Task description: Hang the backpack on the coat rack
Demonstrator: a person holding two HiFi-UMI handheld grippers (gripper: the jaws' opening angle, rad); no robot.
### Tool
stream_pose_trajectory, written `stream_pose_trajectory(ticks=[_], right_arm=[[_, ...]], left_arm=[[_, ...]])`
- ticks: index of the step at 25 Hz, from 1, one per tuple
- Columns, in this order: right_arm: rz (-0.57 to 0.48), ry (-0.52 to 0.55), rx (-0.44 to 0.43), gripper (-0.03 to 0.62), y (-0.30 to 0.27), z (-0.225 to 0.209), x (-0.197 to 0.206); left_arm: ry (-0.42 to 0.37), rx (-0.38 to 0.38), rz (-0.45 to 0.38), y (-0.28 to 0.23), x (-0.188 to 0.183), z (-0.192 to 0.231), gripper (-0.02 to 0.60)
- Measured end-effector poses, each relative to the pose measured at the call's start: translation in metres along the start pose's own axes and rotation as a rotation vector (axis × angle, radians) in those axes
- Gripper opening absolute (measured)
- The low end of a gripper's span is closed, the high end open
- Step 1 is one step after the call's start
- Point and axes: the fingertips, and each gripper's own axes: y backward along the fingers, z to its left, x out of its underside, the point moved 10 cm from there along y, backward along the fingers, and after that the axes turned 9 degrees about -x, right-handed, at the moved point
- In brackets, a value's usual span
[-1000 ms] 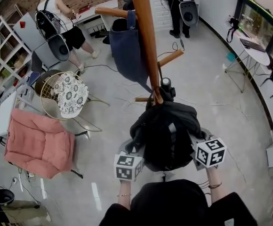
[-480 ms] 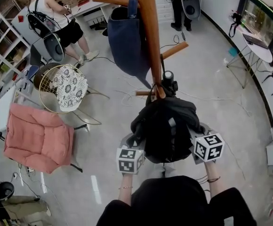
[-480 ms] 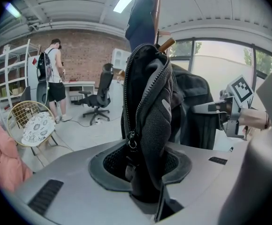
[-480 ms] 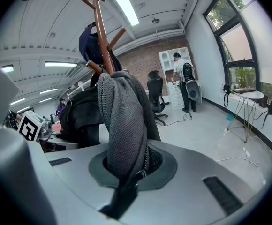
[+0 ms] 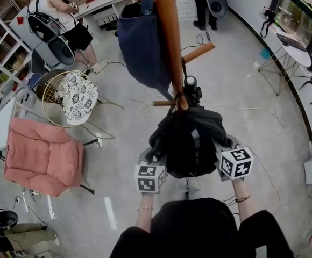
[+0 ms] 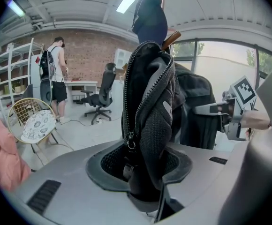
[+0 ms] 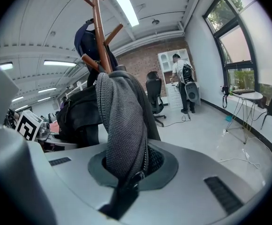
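The room is a big office with a pale grey floor [image 5: 253, 117], a brick wall [image 6: 86, 60] at the far end and tall windows [image 7: 234, 55] on 1 side. In the middle stands a wooden coat rack [image 5: 169, 42], 1 brown pole with several pegs that point upward. A dark blue bag [image 5: 140, 47] hangs from an upper peg on the left of the pole.

The black backpack [image 5: 185, 144] is in the air in front of the person, held between the 2 grippers. Its top is close against the pole, just beside a short lower peg [image 5: 164, 104]. Whether any loop of it already sits on a peg, I cannot tell.

To the left, well apart from the rack, stands a pink padded chair [image 5: 43, 155]. Near it is a round wire chair [image 5: 72, 98] with a white patterned cushion. Behind them, a person in a white top [image 5: 64, 20] stands at a table by the brick wall. A black office chair [image 6: 98, 95] is near that table.

The left gripper [image 6: 143, 170] has its jaws closed on a thick padded part of the backpack, beside a zipper, and the pads press on the fabric. The right gripper [image 7: 126, 175] has its jaws almost fully together and pinches a thin grey mesh part of the same backpack. The 2 grippers are at the 2 lower sides of the backpack, each with its marker cube facing up.
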Motion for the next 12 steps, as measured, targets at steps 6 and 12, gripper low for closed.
stream_pose_trajectory(ticks=[6, 12], right_arm=[[0.029, 0.079, 0.015, 0.029, -0.009, -0.005, 0.001], [0.019, 0.063, 0.020, 0.049, -0.013, -0.010, 0.002]], left_arm=[[-0.041, 0.001, -0.006, -0.014, -0.001, 0.004, 0.160], [0.002, -0.005, -0.065, -0.020, 0.003, 0.006, 0.194]])
